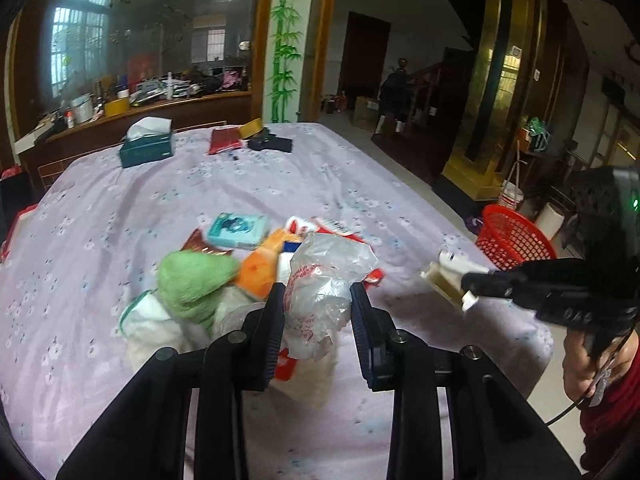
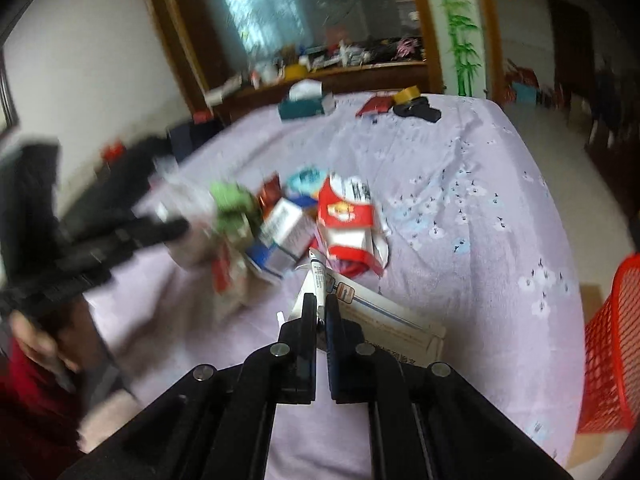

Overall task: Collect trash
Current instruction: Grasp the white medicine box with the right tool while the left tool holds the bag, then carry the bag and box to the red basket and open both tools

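Left wrist view
Left gripper (image 1: pixel 318 300): its two fingers sit either side of a crumpled clear plastic bag (image 1: pixel 324 280) with red print, pinching it above the pile.
Trash pile (image 1: pixel 240 264): a green cloth (image 1: pixel 196 280), an orange wrapper (image 1: pixel 260 272), a teal packet (image 1: pixel 236 230) and red-and-white packaging lie heaped near the middle of the table (image 1: pixel 120 208), which wears a lilac flowered cloth.
Right gripper (image 1: pixel 476 280): off to the right, pressed together on a small white-and-cream box (image 1: pixel 450 276), held over the table edge.
Red basket (image 1: pixel 514 240): stands beyond the table's right edge, near the held box.
Far end: a tissue box (image 1: pixel 147 146), untouched.

Right wrist view
Right gripper (image 2: pixel 320 312): fingers nearly closed on the flap of the white box (image 2: pixel 384 316) with printed labels.
Red basket (image 2: pixel 612 352): at the right margin, below table level.
Left gripper (image 2: pixel 172 226): blurred, at the pile's left side; its grip is not readable here.

Step
Stage: both grippers appear loaded; the carry to the basket looks to be in hand.
Next move: swing the box rightward over the basket rim before releasing, then bring the light bag across without snagging the pile.
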`<state>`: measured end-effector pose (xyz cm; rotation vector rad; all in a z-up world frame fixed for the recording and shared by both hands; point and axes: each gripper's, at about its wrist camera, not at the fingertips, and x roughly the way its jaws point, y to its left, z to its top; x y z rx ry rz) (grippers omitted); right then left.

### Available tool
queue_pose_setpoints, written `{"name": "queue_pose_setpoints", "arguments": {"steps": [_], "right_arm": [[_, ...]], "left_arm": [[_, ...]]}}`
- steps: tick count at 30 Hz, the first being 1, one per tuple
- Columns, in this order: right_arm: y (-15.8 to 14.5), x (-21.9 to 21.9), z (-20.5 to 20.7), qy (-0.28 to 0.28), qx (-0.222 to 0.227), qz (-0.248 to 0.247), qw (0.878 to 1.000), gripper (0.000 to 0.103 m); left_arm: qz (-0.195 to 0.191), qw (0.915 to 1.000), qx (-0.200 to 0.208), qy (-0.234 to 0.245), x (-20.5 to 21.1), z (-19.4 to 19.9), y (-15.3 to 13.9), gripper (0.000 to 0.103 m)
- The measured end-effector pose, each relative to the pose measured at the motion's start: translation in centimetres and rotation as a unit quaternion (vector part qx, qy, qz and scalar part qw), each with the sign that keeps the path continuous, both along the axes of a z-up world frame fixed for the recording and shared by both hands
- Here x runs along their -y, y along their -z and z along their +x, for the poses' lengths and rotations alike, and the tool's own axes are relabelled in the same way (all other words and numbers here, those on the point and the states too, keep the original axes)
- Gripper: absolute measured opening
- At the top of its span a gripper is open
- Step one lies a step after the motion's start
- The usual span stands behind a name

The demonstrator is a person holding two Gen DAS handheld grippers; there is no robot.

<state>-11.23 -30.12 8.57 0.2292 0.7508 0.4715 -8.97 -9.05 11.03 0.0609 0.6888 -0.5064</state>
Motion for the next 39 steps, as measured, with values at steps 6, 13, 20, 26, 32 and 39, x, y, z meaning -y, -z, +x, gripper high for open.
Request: {"name": "queue_pose_setpoints", "arguments": {"steps": [6, 13, 20, 26, 32, 39], "right_arm": [[-3.3, 6.1, -2.1, 0.063, 0.028, 0.072, 0.995, 0.005], [-5.8, 16.8, -5.6, 0.193, 0.06, 0.114, 0.973, 0.005], [-4.8, 25.0, -6.9, 0.28, 0.06, 0.144, 0.947, 0.005], [-2.8, 29.5, -6.0, 0.312, 0.042, 0.165, 0.935, 0.005], [-1.1, 31.9, -4.6, 0.314, 0.022, 0.181, 0.932, 0.008], [-1.0, 33.2, -5.7, 0.319, 0.046, 0.16, 0.933, 0.069]], "left_arm": [[0.001, 0.9984, 0.01, 0.056, 5.6, -0.6, -2.1, 0.031], [-0.008, 0.9893, 0.006, 0.146, 16.0, -0.9, -3.8, 0.031], [-0.047, 0.9713, -0.044, 0.229, 27.8, 0.0, -3.3, 0.031], [-0.056, 0.9643, -0.084, 0.245, 35.3, 1.7, -0.9, 0.031], [-0.056, 0.9633, -0.125, 0.231, 38.8, 3.5, 2.4, 0.055], [-0.058, 0.9709, -0.115, 0.202, 37.0, 4.3, 1.8, 0.06]]}}
